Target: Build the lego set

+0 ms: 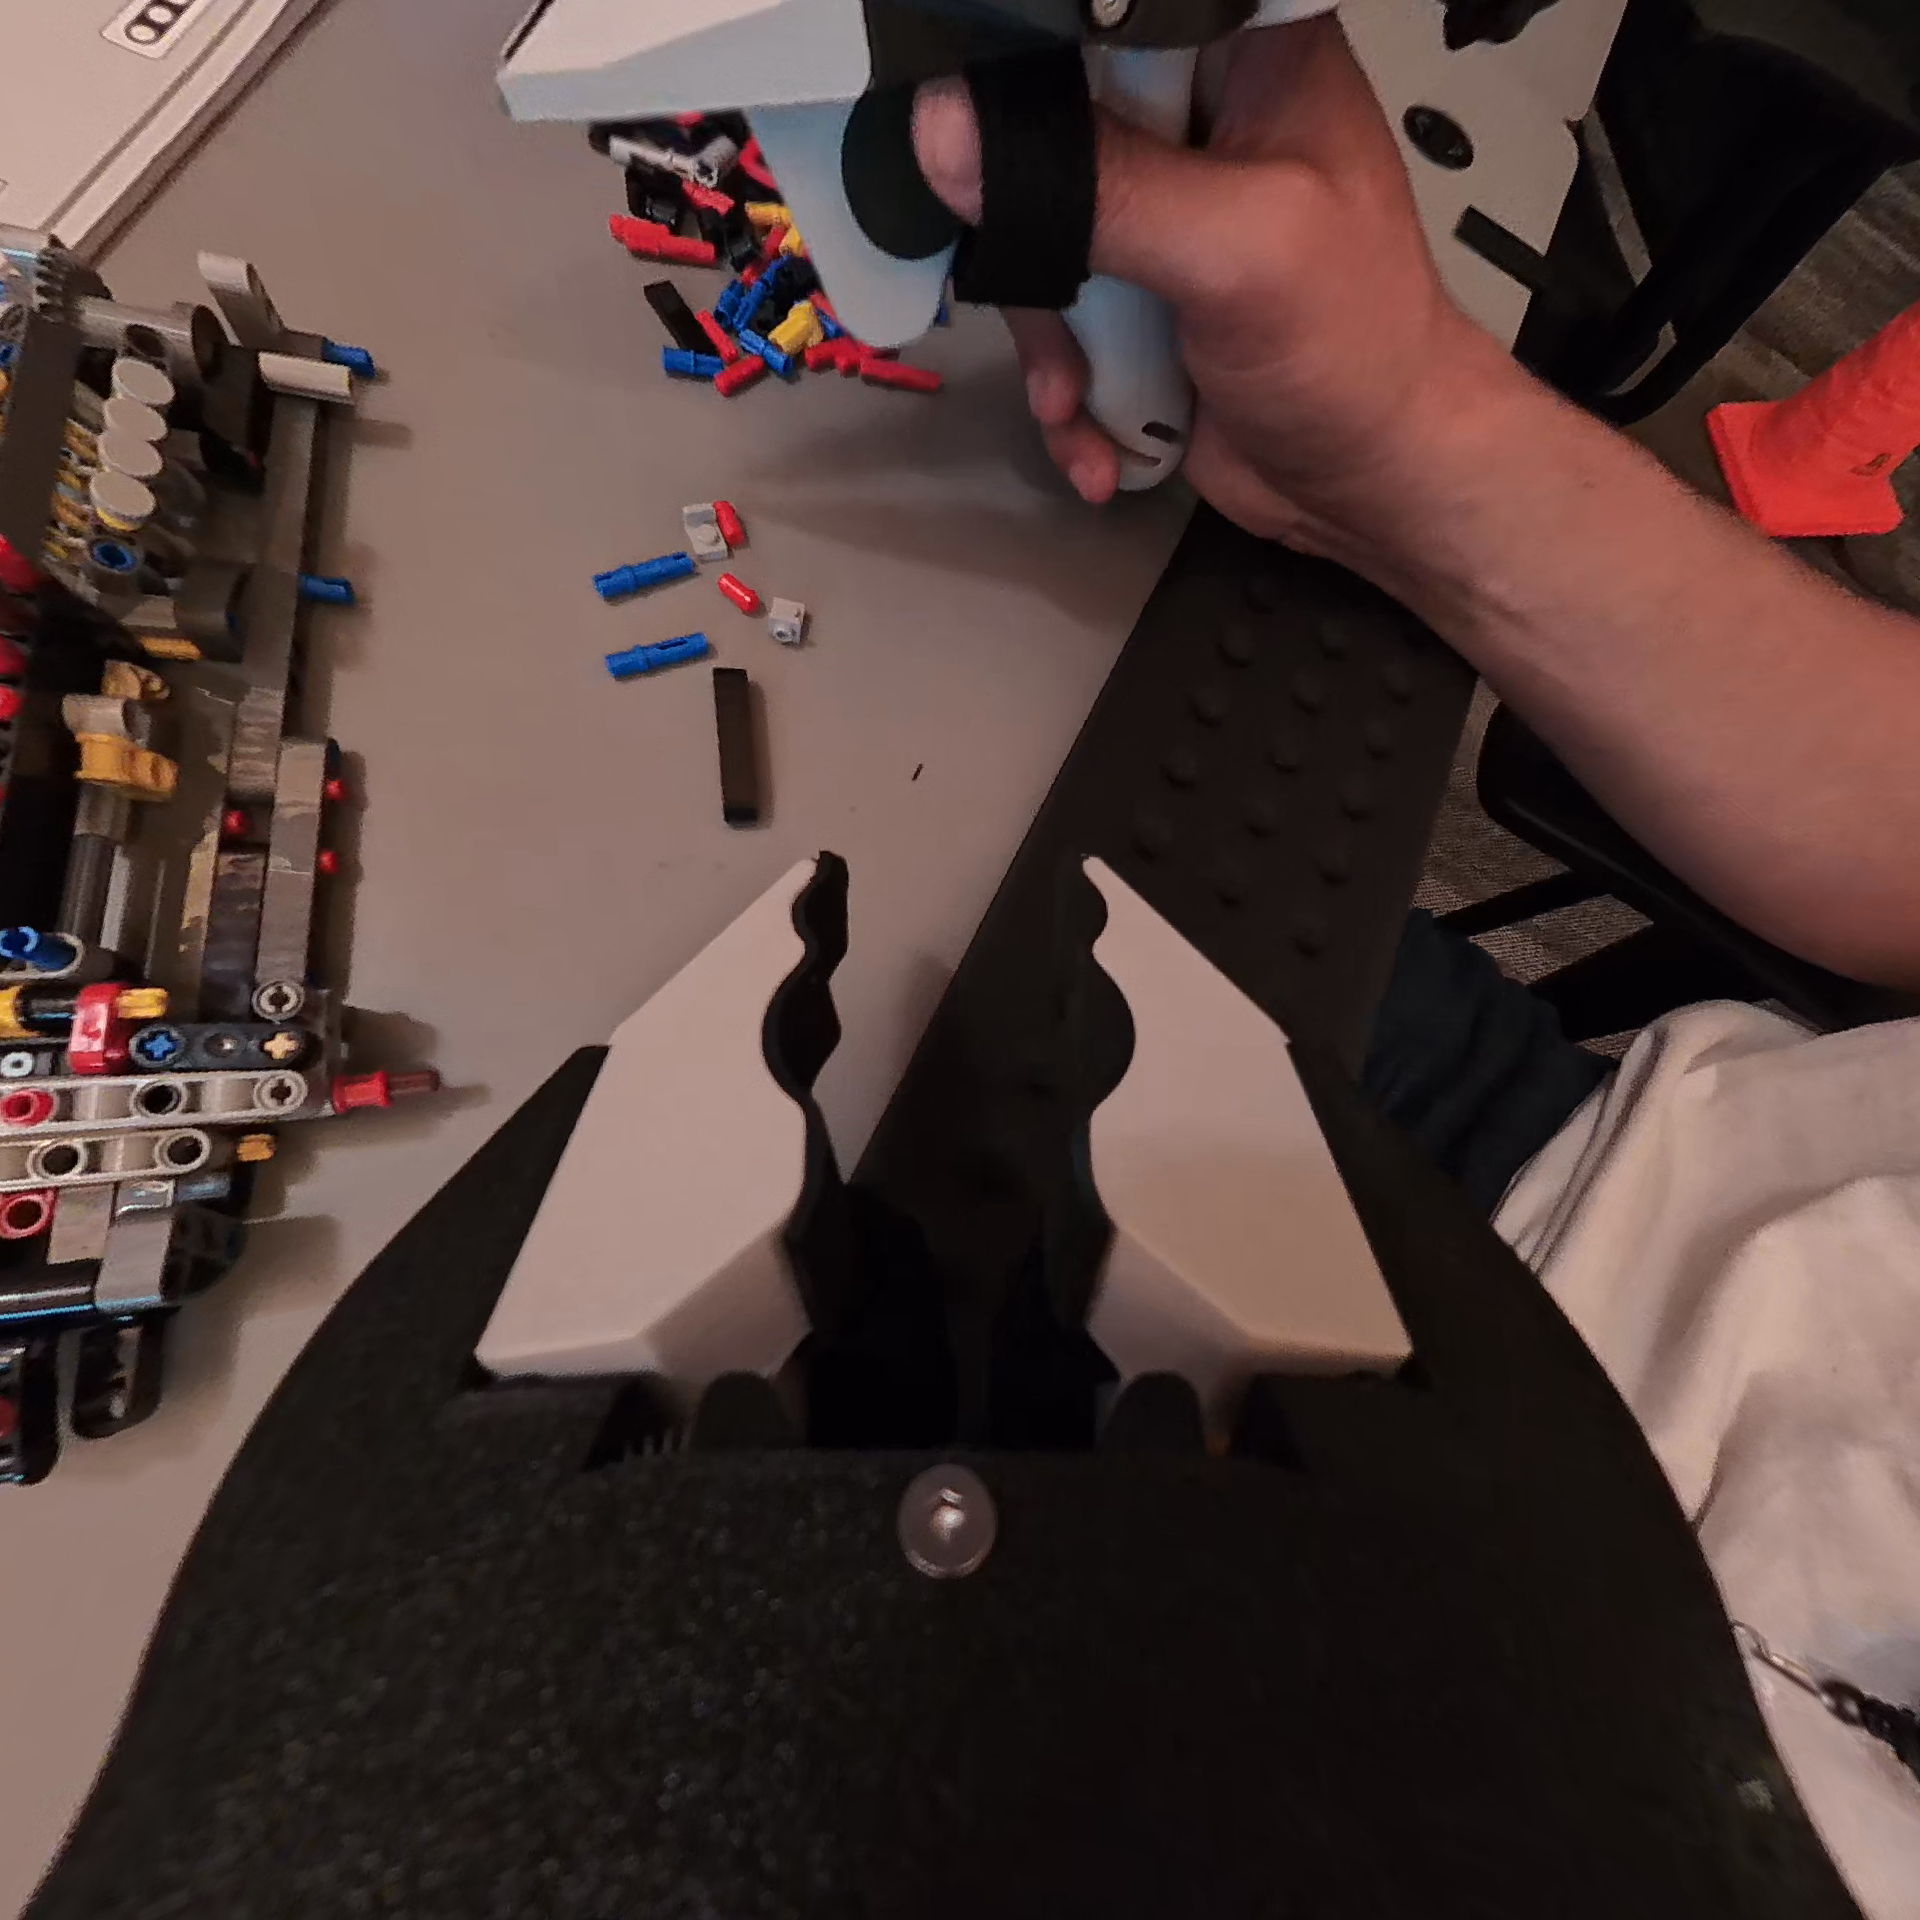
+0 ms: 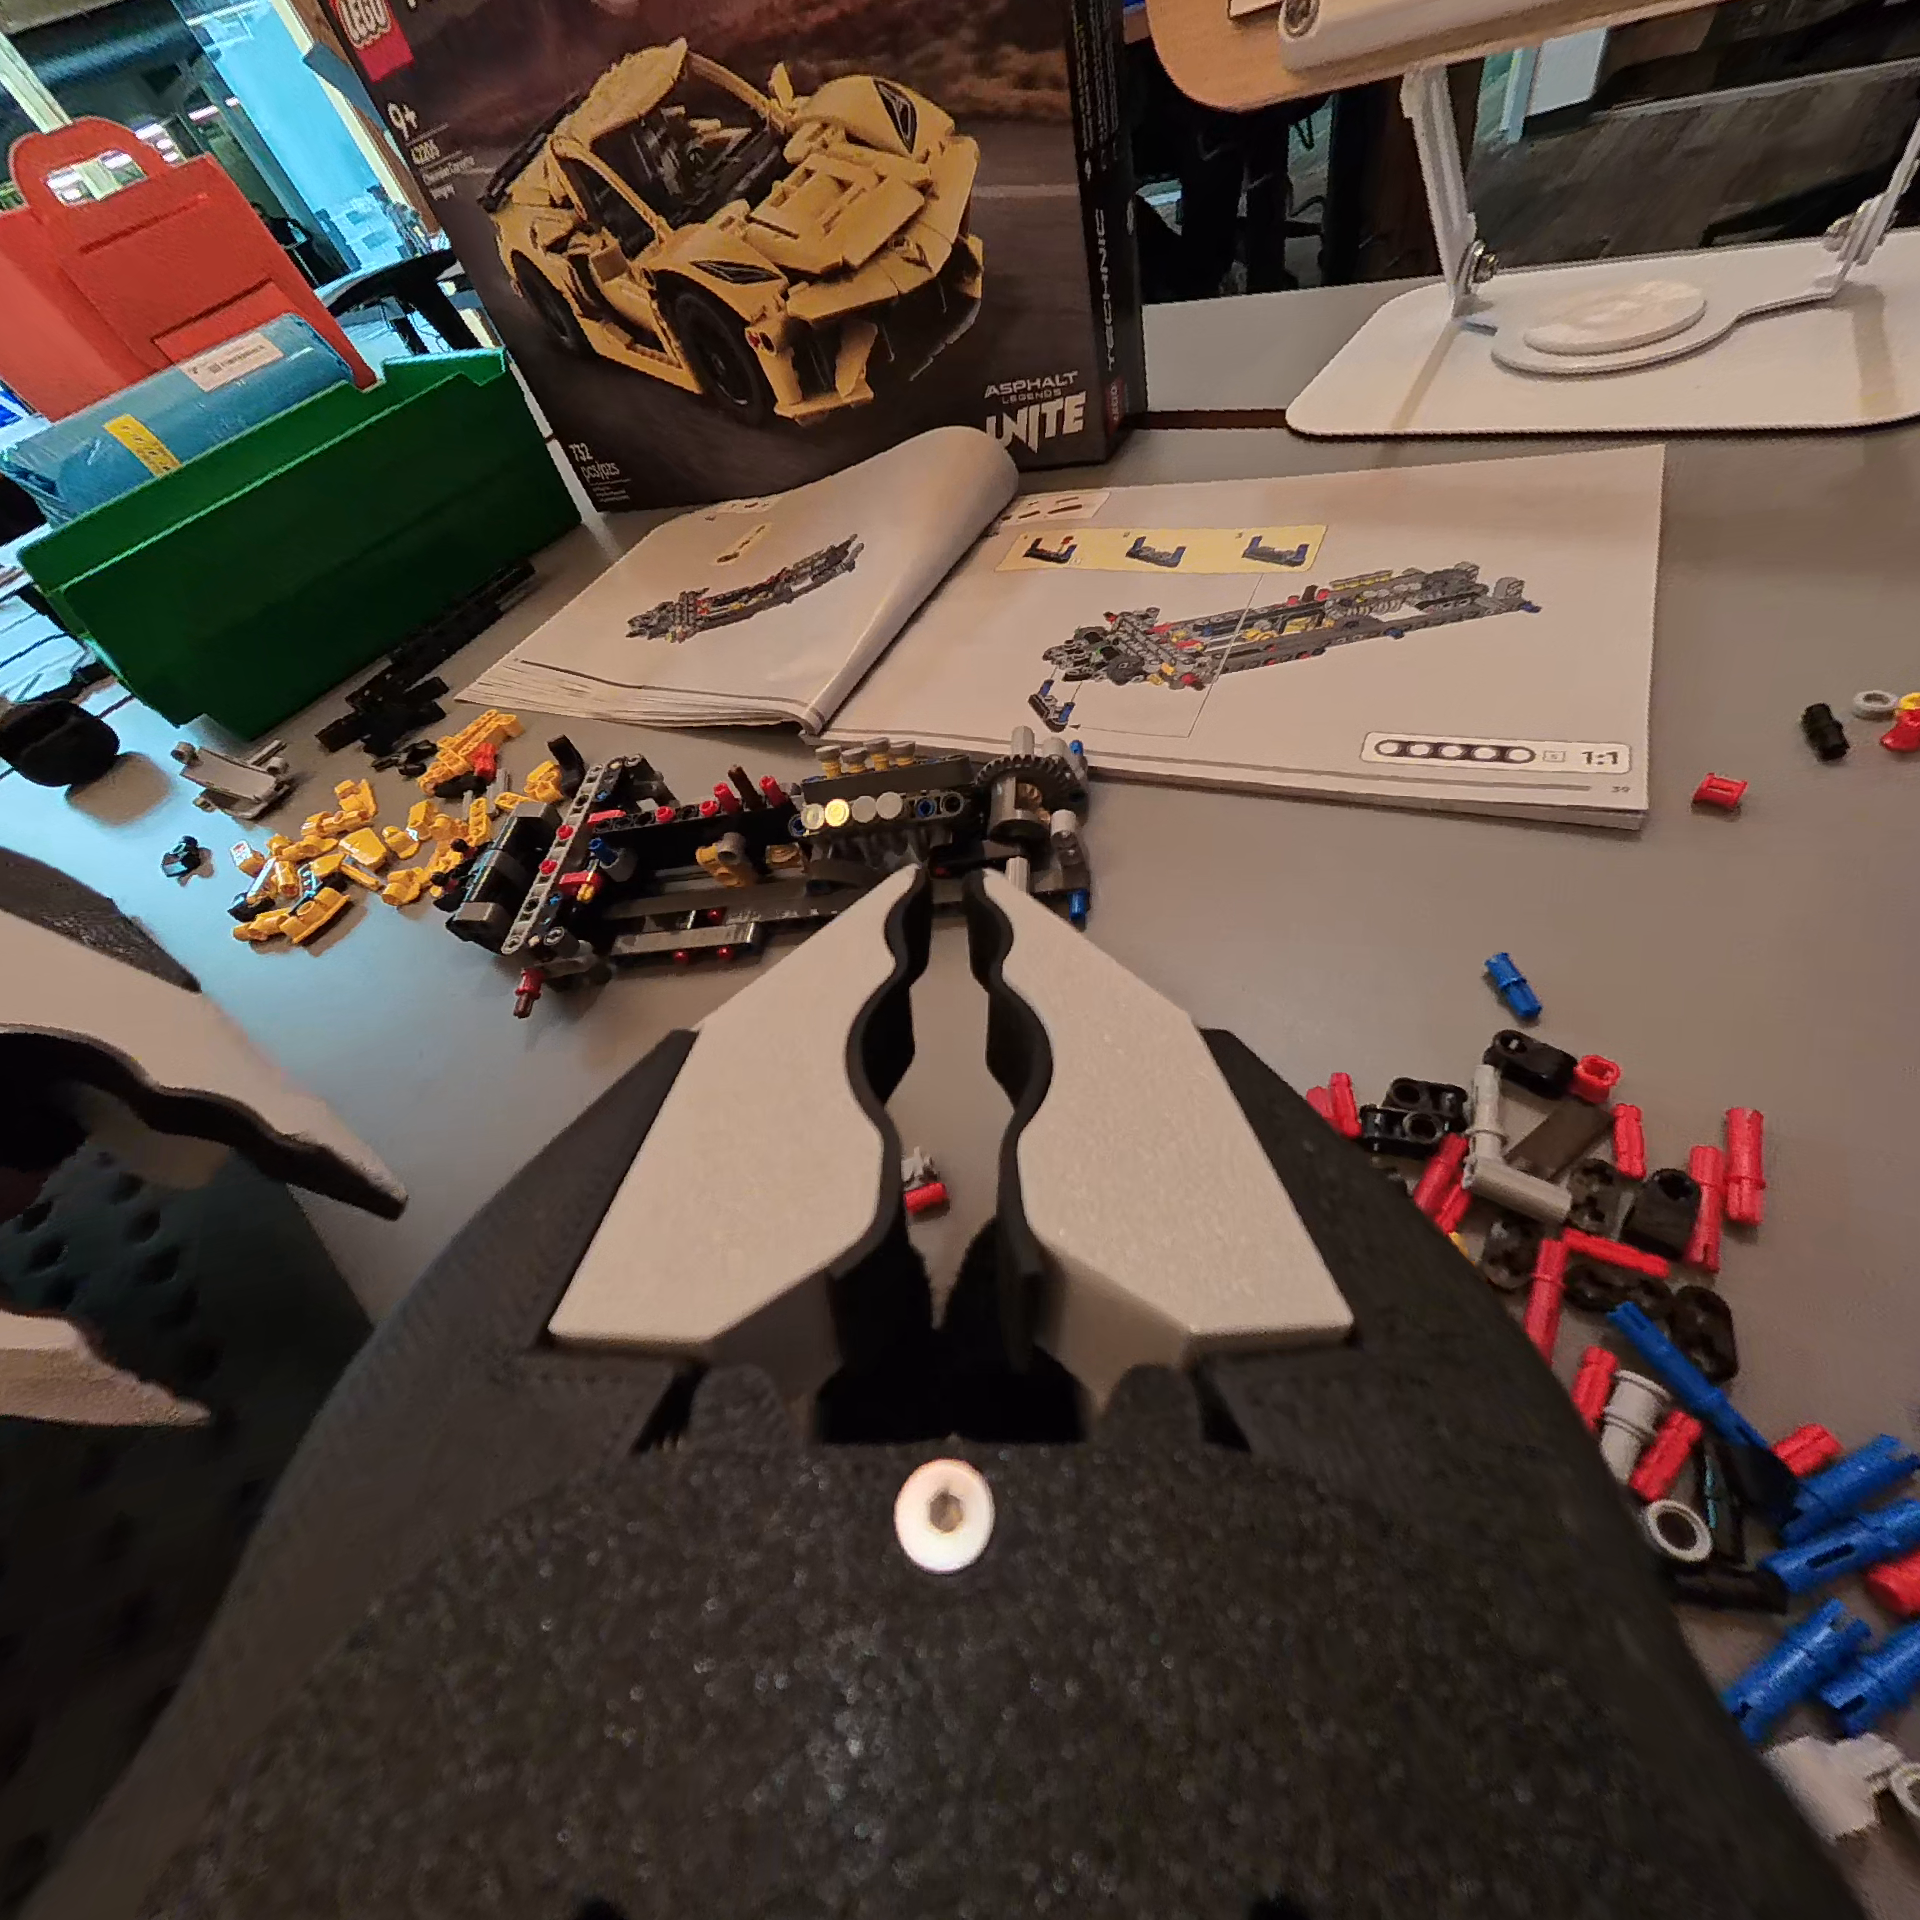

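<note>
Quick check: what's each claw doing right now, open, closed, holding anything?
Left claw: open, holding nothing, over the table edge.
Right claw: open by a narrow gap, holding nothing, pointed at the chassis.

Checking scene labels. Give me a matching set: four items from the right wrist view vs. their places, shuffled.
Things:
1. yellow pieces
2. instruction booklet
3. green bin
4. blue and red pins

Places:
A. far left, beside the set box
B. open, behind the chassis
C. loose pile right of the right tool
D. scattered left of the chassis

Pairs: 1-D, 2-B, 3-A, 4-C
</note>
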Demonstrator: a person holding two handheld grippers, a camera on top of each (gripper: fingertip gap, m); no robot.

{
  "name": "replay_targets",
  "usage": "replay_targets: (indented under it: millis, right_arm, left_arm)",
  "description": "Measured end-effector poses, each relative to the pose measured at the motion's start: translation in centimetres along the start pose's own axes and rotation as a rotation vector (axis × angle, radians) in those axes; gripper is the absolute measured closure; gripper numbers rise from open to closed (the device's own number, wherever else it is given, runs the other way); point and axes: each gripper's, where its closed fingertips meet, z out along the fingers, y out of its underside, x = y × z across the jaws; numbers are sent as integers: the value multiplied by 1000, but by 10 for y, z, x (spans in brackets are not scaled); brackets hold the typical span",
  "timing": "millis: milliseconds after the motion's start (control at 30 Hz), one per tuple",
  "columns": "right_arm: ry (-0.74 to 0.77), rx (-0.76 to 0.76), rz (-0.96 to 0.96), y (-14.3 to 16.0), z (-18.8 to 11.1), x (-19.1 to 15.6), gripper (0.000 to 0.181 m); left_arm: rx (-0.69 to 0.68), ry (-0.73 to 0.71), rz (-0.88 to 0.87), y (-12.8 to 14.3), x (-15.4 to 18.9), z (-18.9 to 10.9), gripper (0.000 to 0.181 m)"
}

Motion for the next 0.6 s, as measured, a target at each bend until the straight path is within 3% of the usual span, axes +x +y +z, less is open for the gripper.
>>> replay_targets:
  millis: [67,167,367,433,600]
  right_arm:
    - [54,23,0,-3,-5,8,176]
    - [256,46,-37,-9,-26,37,175]
    - [669,-79,-197,13,-99,84,180]
    - [683,-83,-174,21,-114,86,180]
    - [582,-82,-47,34,-118,79,178]
  left_arm:
    - [-8,3,-3,4,-2,0,143]
    - [-6,-14,-9,5,-8,-2,143]
    - [5,-67,32,-1,-18,-13,143]
    - [11,-84,27,-3,-25,-15,142]
    - [36,-173,38,-15,-61,-19,142]
